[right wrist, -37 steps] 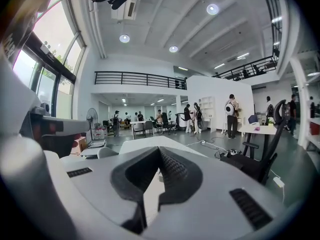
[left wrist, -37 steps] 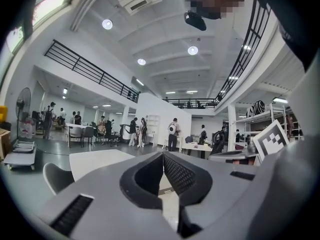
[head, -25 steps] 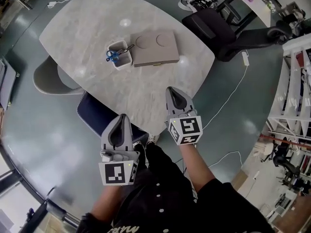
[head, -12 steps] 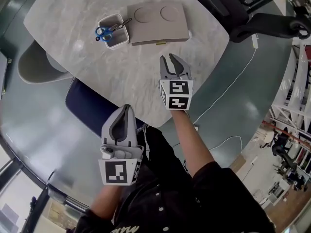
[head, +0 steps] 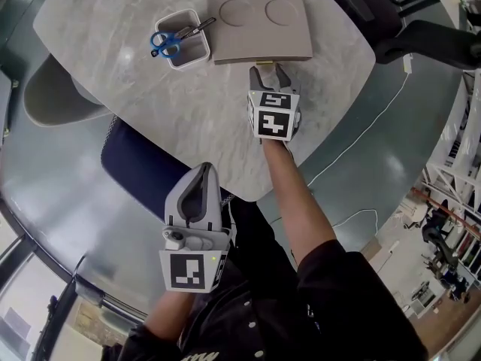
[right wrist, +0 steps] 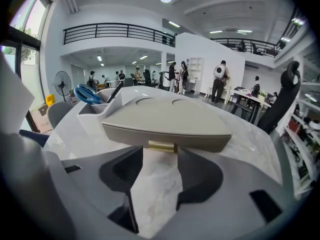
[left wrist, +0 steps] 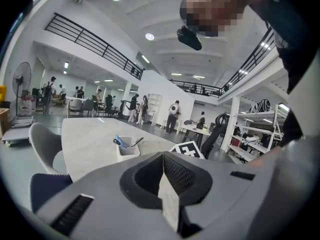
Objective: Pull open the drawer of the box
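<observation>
A flat taupe box (head: 259, 17) with two round hollows in its lid lies on the marble table (head: 150, 104). Its drawer front faces me and carries a small brass handle (right wrist: 161, 146) at the middle, seen too in the head view as the handle (head: 264, 62). My right gripper (head: 268, 71) sits just in front of that handle with its jaws opening; the handle lies right at the fingertips, the pads apart from it. In the right gripper view the gripper (right wrist: 155, 156) shows bare marble between its fingers. My left gripper (head: 196, 194) hangs low beside my body, jaws together.
A white pen holder (head: 180, 40) with blue scissors and a pen stands to the left of the box. A dark blue chair (head: 139, 168) and a grey chair (head: 52, 96) stand at the table's near left edge. A black office chair (head: 421, 40) is at the right.
My right gripper has moved forward over the table up to the box's drawer handle, and its jaws have gone from shut to wide apart. The left gripper has stayed low beside me.
</observation>
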